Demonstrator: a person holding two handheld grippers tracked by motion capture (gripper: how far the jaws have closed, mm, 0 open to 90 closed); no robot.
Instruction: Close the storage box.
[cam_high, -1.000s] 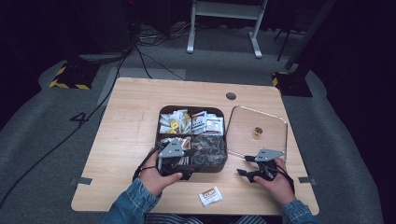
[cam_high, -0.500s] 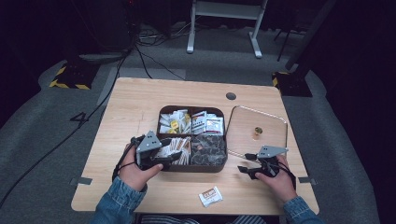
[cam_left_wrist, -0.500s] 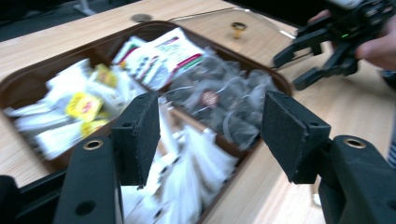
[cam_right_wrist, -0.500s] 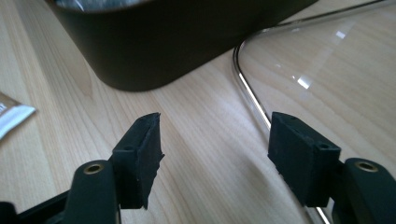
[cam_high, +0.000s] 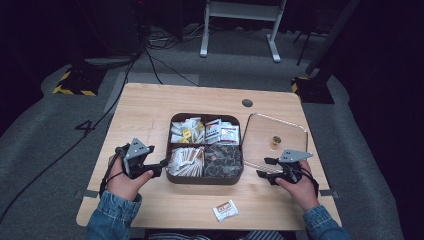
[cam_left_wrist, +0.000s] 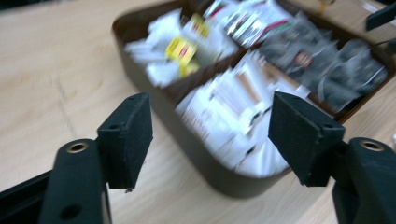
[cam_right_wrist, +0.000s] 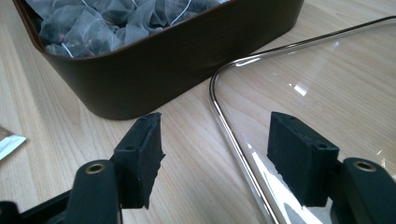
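A dark brown box (cam_high: 205, 180) with four compartments of tea bags and sachets stands mid-table. Its near wall (cam_right_wrist: 173, 56) and grey mesh tea bags (cam_right_wrist: 107, 18) fill the top of the right gripper view. My left gripper (cam_high: 159, 167) is open just left of the box, low over the table, its jaws pointing at the box's near-left compartment of white sachets (cam_left_wrist: 233, 116). My right gripper (cam_high: 264, 168) is open beside the box's right side, its jaws straddling the metal rim of a clear glass lid (cam_right_wrist: 233, 135) that lies flat on the table (cam_high: 150, 115).
A small white and orange sachet (cam_high: 225, 210) lies loose near the front table edge between the two arms; its corner (cam_right_wrist: 7, 144) shows at the left of the right gripper view. The lid (cam_high: 272, 131) has a small knob in its middle. A round grommet (cam_high: 247, 103) sits at the back.
My left gripper has drawn back leftward, from over the box's near-left compartment to the bare table beside it. The right gripper has stayed about where it was.
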